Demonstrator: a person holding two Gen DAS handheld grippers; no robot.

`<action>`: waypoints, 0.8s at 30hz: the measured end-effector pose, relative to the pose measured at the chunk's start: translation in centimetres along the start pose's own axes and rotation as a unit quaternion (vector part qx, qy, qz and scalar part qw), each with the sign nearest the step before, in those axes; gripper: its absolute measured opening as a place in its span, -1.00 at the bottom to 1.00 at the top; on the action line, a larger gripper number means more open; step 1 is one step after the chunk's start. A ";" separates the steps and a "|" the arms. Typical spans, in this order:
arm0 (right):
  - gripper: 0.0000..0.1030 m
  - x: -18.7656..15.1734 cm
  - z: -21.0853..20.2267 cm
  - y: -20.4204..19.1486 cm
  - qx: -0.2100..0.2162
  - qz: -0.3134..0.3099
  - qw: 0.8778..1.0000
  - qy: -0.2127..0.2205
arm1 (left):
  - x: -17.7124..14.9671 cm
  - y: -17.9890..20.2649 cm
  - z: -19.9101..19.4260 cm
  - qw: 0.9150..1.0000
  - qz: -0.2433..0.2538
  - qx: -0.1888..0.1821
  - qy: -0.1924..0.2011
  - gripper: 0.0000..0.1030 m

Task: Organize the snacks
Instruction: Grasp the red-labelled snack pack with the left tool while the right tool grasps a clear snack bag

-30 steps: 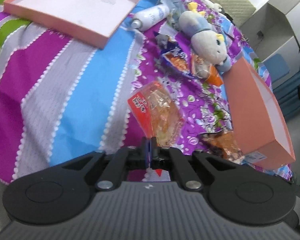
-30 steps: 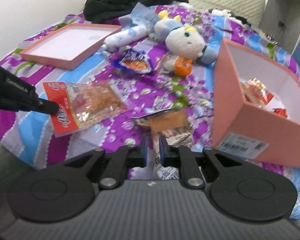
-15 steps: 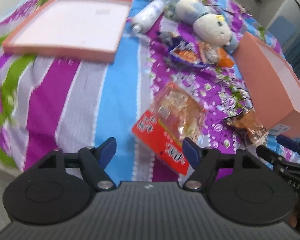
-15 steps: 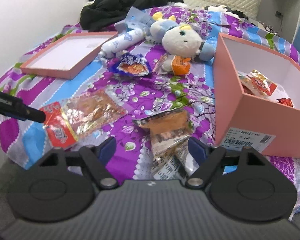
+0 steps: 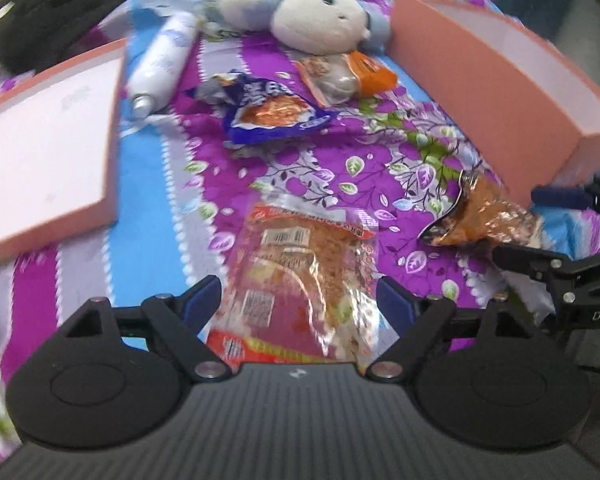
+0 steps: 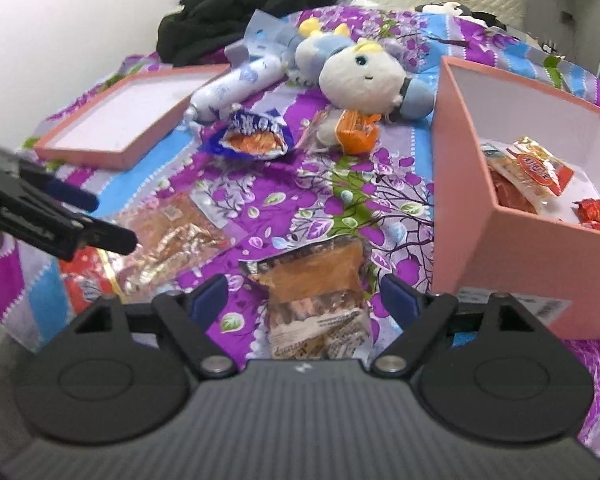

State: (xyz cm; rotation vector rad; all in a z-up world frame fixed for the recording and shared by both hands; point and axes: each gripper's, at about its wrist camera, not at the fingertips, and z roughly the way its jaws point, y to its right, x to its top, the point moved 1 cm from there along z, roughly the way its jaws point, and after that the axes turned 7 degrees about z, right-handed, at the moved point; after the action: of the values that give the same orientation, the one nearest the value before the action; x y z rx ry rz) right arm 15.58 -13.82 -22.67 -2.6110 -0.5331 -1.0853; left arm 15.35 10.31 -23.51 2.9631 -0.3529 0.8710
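Fingers (image 5: 202, 296) of the left gripper (image 5: 300, 300) are standing wide apart, having just been opening, with the red-edged clear snack packet (image 5: 304, 280) lying between them, unpressed. Those of the right gripper (image 6: 306, 298) have likewise been spreading and are straddling an orange-brown snack packet (image 6: 320, 300) at lower centre. Both packets are resting on the purple floral bedspread (image 6: 340, 208); the pink box (image 6: 496, 240) is sitting at right.

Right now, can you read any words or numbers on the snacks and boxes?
"DAS": white letters on the right gripper, cut off at the picture's edge.
Red-edged snack packet: barcode and printing, too blurred to read.
Blue snack packet: lettering too blurred.
Pink box: white sticker, too small.
Snack packet between the right jaws: label too blurred.
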 end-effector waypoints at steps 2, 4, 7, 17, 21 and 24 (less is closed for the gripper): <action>0.63 0.2 0.9 -0.2 -0.006 -0.012 1.000 -0.009 | 0.4 0.0 1.2 1.000 0.007 -0.004 0.001 0.70; 0.63 0.3 1.6 -0.2 -0.007 -0.017 1.000 -0.017 | 1.0 -0.2 2.7 1.000 0.008 -0.012 -0.007 0.70; 0.63 0.3 2.5 -0.1 -0.007 -0.020 0.999 -0.031 | 1.6 -0.3 5.1 1.000 0.013 -0.002 -0.028 0.70; 0.25 -0.5 4.5 0.0 -0.005 -0.007 0.998 -0.057 | 1.9 -0.4 6.9 0.999 0.029 -0.021 -0.023 0.69; 0.11 -0.8 4.5 -0.1 -0.010 0.003 0.999 -0.047 | 2.1 0.1 6.5 0.999 0.030 -0.021 -0.027 0.31; 0.04 -1.0 4.4 -0.4 -0.018 0.012 0.999 -0.038 | 2.2 0.2 6.3 0.999 0.022 -0.028 -0.025 -0.09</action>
State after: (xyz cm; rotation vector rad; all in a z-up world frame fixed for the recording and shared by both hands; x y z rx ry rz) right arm 17.51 -12.09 -26.32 -2.6923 -0.5026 -1.0010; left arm 20.44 9.03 -27.59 2.9407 -0.4386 0.7796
